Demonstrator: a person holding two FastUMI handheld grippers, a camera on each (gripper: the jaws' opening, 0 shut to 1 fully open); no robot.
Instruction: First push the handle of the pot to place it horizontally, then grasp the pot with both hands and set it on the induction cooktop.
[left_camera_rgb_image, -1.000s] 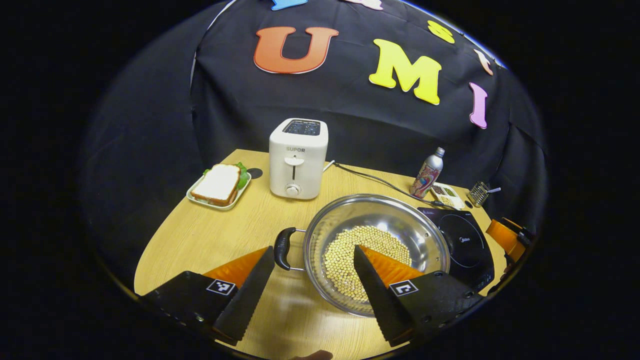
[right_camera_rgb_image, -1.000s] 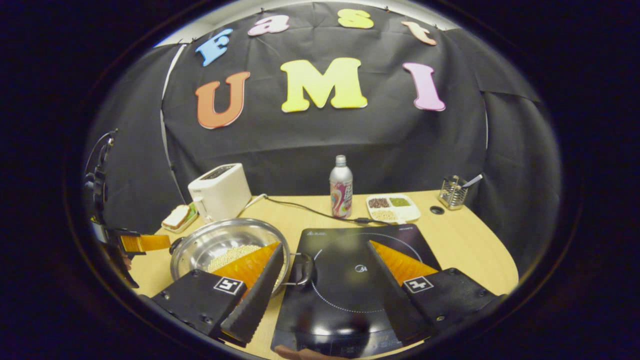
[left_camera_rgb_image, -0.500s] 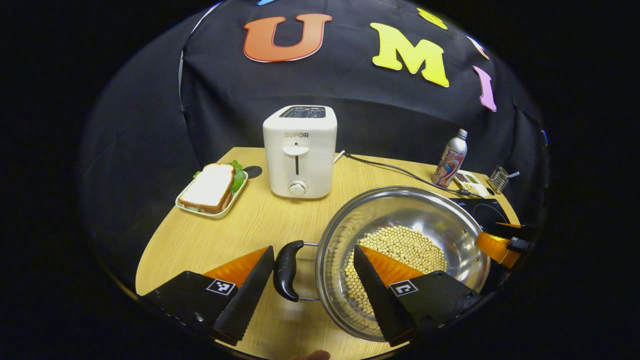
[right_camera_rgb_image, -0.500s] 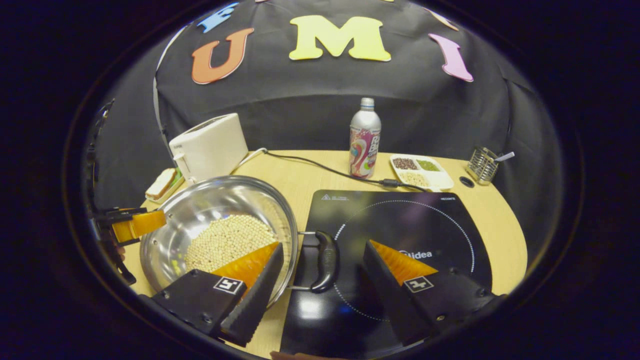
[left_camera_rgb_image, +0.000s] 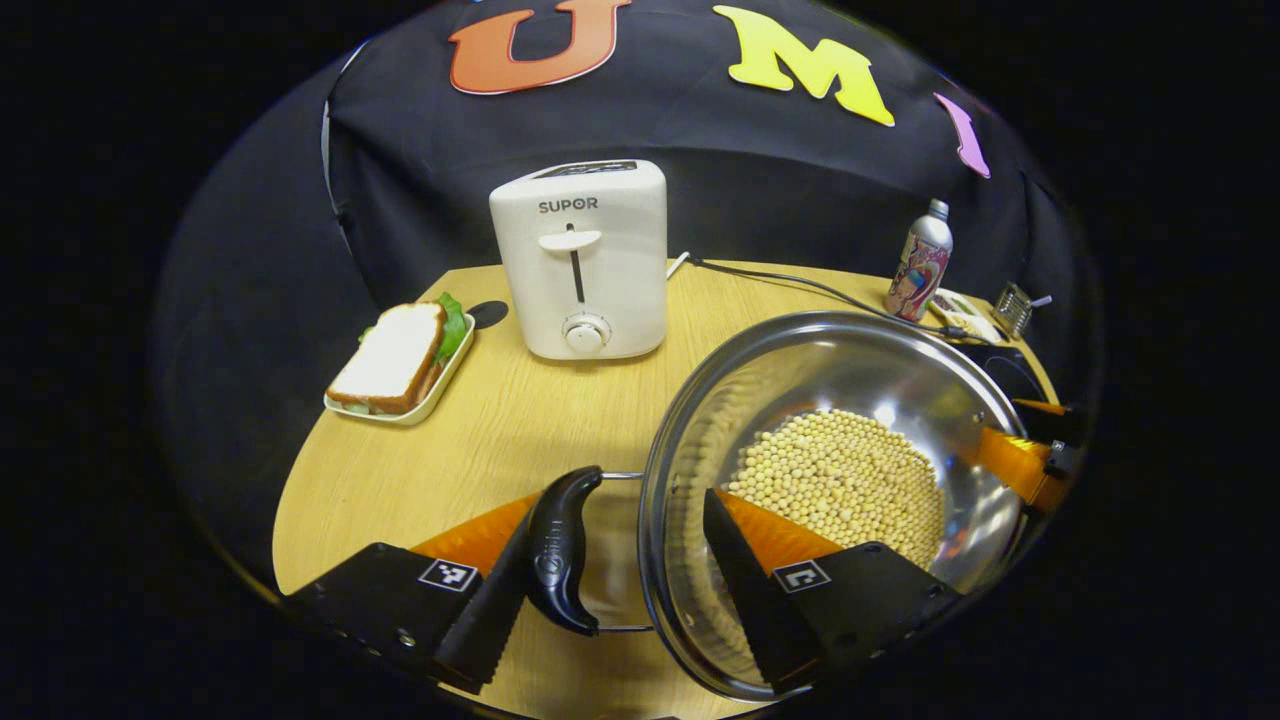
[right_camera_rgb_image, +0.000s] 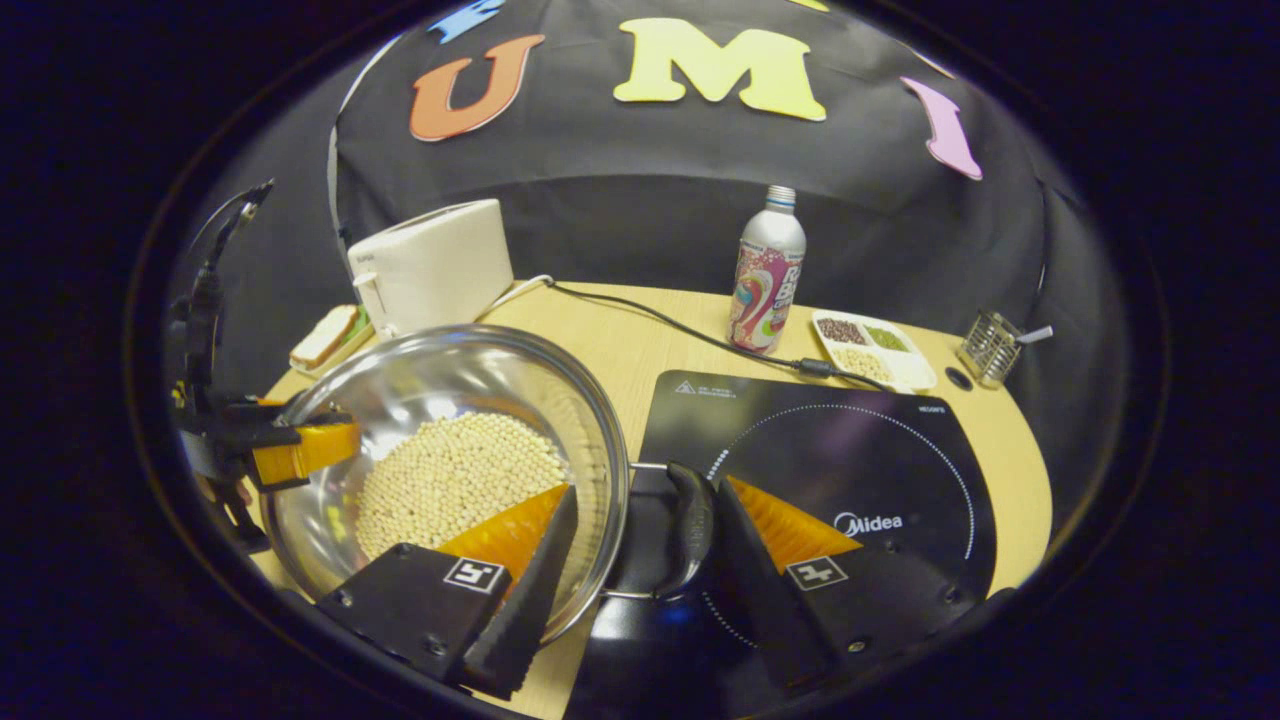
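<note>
A steel pot (left_camera_rgb_image: 850, 365) (right_camera_rgb_image: 450, 380) holding pale beans (left_camera_rgb_image: 840, 470) (right_camera_rgb_image: 450, 475) stands on the wooden table (left_camera_rgb_image: 420, 460), just left of the black induction cooktop (right_camera_rgb_image: 850, 450). Its two black handles lie level, one on each side. My left gripper (left_camera_rgb_image: 625, 500) is open and straddles the left handle (left_camera_rgb_image: 560, 550) and the rim; the handle rests against the outer finger, and the inner finger reaches over the beans. My right gripper (right_camera_rgb_image: 648, 487) is open around the right handle (right_camera_rgb_image: 690, 525), which lies against the finger over the cooktop. Its other finger is inside the pot.
A white toaster (left_camera_rgb_image: 585, 255) and a sandwich on a small tray (left_camera_rgb_image: 395, 355) stand behind the pot at the left. A cable (right_camera_rgb_image: 680, 325), a bottle (right_camera_rgb_image: 765, 275), a divided dish (right_camera_rgb_image: 870, 345) and a wire holder (right_camera_rgb_image: 990, 345) lie beyond the cooktop.
Both grippers have come forward and lower onto the pot. Each handle, ahead of the fingertips a second ago, now sits between the fingers. The pot has stayed in place.
</note>
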